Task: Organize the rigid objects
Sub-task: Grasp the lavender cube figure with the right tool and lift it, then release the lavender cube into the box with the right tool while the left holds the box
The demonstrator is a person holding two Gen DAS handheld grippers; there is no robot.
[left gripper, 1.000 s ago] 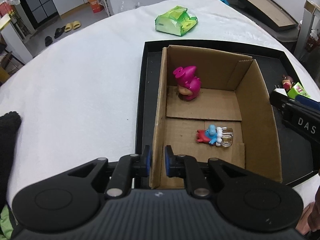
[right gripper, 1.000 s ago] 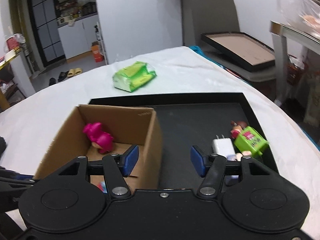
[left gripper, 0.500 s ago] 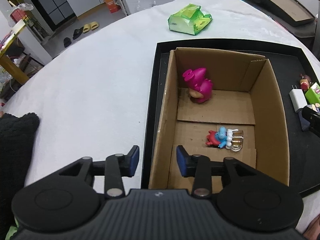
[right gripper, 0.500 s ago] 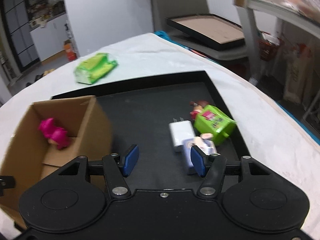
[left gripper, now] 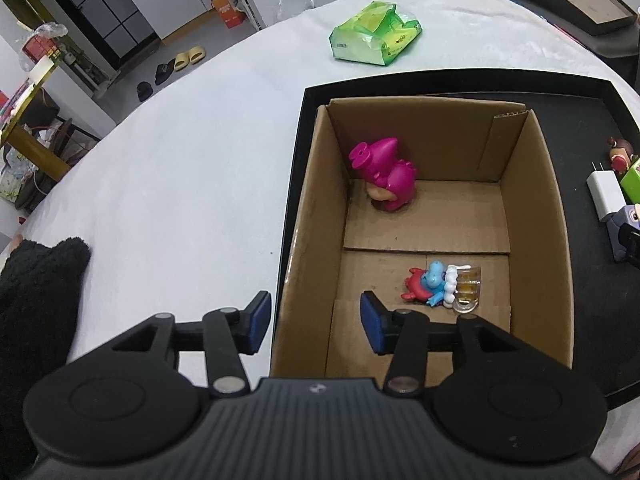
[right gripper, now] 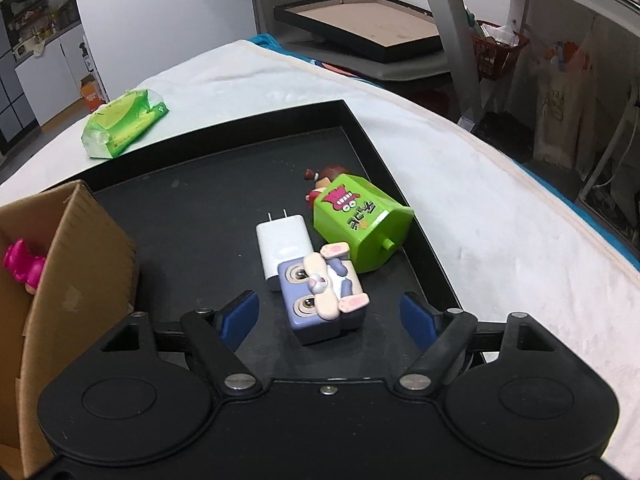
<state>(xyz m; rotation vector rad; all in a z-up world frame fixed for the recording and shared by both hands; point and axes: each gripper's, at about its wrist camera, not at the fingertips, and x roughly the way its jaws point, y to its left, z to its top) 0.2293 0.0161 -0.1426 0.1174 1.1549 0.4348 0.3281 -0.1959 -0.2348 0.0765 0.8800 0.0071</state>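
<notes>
Straddling the near left wall of the cardboard box, the left gripper is seen with its jaws apart and opening; the wall stands between the blue pads, which do not press on it. A black fuzzy sleeve is noted at the far left, over the white-covered bench. The box is set at the left end of a black tray on the bench. Inside the box, a magenta figure is found in the far left corner, and a small blue-and-red figure lies near the front, touching a clear amber mug-shaped piece on its right. A green packet rests on the bench beyond the tray.

Further right, on the open tray floor, four loose items are grouped. A white plug adapter lies flat, prongs pointing away. Just right of it, a purple block-shaped rabbit figure is found overlapping its near end. A green box-shaped toy lies tilted beside both, and a small brown-haired figure is partly hidden behind it.

The right gripper is held over the purple figure with its jaws wide apart and opening; the figure sits between the pads, untouched by either.
</notes>
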